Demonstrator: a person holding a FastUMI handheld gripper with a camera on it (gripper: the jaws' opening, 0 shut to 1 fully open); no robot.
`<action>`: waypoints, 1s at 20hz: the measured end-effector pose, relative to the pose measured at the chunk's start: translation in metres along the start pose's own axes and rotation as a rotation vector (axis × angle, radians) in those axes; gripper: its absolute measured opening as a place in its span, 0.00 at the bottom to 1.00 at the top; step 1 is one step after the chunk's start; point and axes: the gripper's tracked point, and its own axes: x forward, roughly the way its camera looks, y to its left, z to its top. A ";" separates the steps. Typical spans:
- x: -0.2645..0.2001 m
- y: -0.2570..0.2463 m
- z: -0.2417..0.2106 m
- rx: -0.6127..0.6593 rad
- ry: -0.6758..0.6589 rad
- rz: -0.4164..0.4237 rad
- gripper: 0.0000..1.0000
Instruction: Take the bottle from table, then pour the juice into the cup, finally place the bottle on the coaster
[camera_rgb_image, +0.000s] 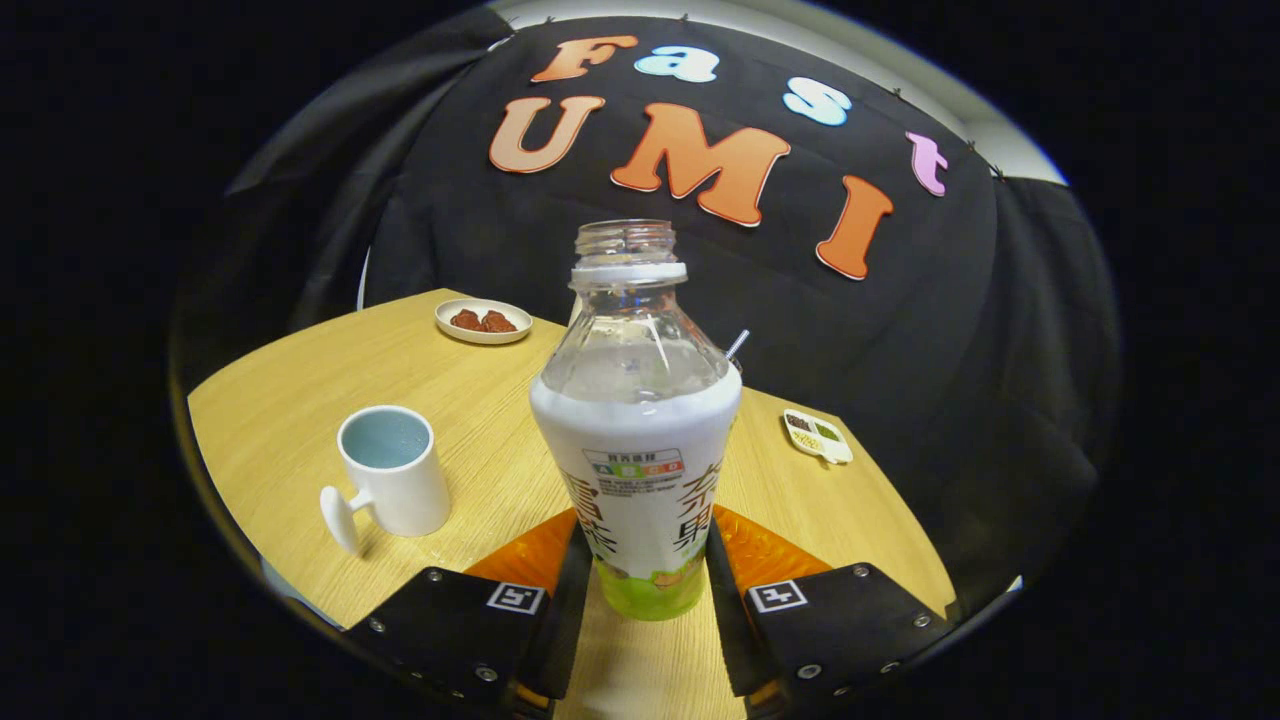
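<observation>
- The gripper (642, 575) has its fingers closed in on the lower body of the bottle (640, 470), one on each side and both pressing on the label, so it grips the bottle.
- The bottle stands upright between the fingers, long axis vertical, open neck pointing straight up; no cap is on it. Whether its base rests on the table (290, 400) or is just off it, I cannot tell.
- Judged from this, the take step is in hand: the grasp is made, the pour is not yet begun.
- The cup (392, 480) stands on the table to the left of the bottle, a little apart, mouth up, handle turned toward the gripper side. It looks empty.
- The next move calls for lifting the bottle, carrying it left until the neck is over the cup's mouth, then tipping the neck down toward the cup slowly, since the open top will spill if tilted early.
- Beyond the bottle to the left lies a small dish (484, 321) with reddish food; to its right, a small tray (818, 437).
- I cannot make out a coaster.
</observation>
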 end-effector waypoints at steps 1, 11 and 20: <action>-0.001 0.002 0.002 -0.040 0.000 -0.009 0.59; 0.012 0.011 0.018 -0.443 -0.011 -0.145 0.59; 0.027 0.039 0.025 -0.725 -0.024 -0.137 0.59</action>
